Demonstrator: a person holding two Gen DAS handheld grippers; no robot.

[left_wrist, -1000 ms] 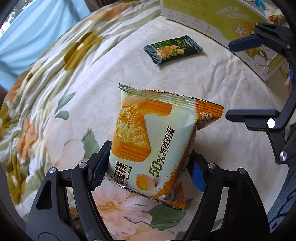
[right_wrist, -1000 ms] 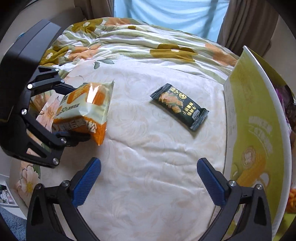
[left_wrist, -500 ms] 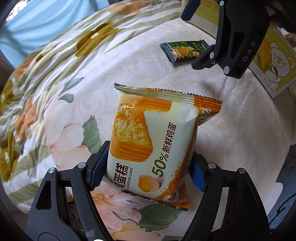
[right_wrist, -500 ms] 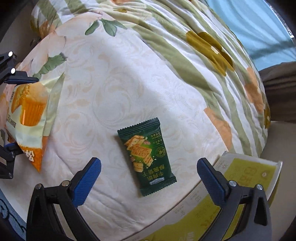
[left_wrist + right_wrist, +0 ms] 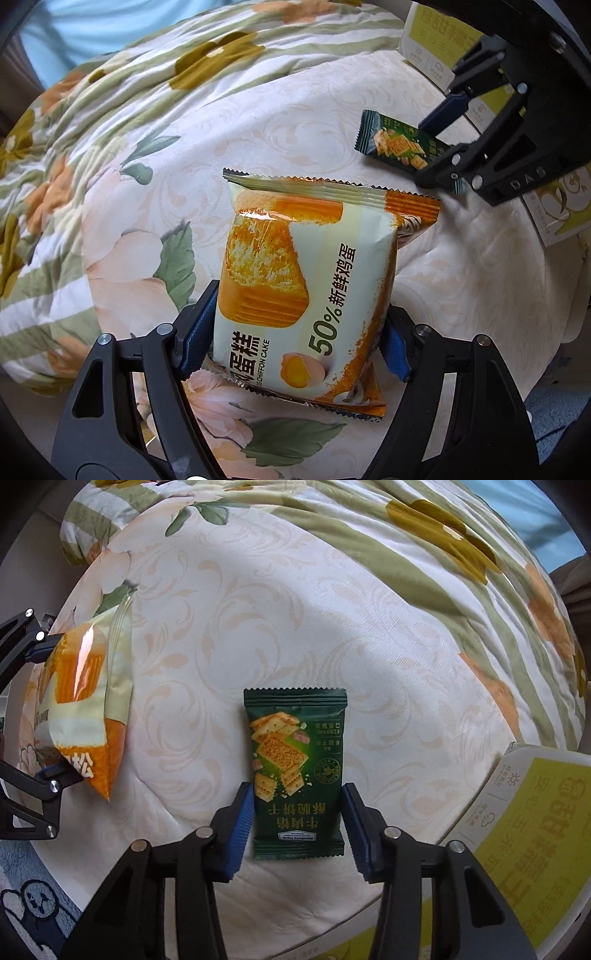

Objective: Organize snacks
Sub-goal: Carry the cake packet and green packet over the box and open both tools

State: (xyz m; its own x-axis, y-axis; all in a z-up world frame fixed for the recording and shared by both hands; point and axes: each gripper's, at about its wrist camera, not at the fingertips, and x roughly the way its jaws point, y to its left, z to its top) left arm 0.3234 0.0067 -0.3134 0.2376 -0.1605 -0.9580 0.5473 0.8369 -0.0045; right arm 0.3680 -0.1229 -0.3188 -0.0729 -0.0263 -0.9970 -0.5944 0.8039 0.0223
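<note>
Left gripper (image 5: 295,332): clamped on the lower half of the chiffon cake pack (image 5: 310,280), held above the quilt (image 5: 110,184). Right gripper (image 5: 298,814): narrowed around the green cracker packet (image 5: 297,771), 2 blue pads (image 5: 242,821) beside its long edges, contact unclear. Packet flat on the quilt, near the yellow box (image 5: 524,834). Likely light, crinkly, slippery film; crackers brittle. Best taken across the flanks, gently.

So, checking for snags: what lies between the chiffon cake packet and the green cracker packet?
Only bare quilt separates the chiffon cake packet from the green cracker packet, as the right wrist view shows.
</note>
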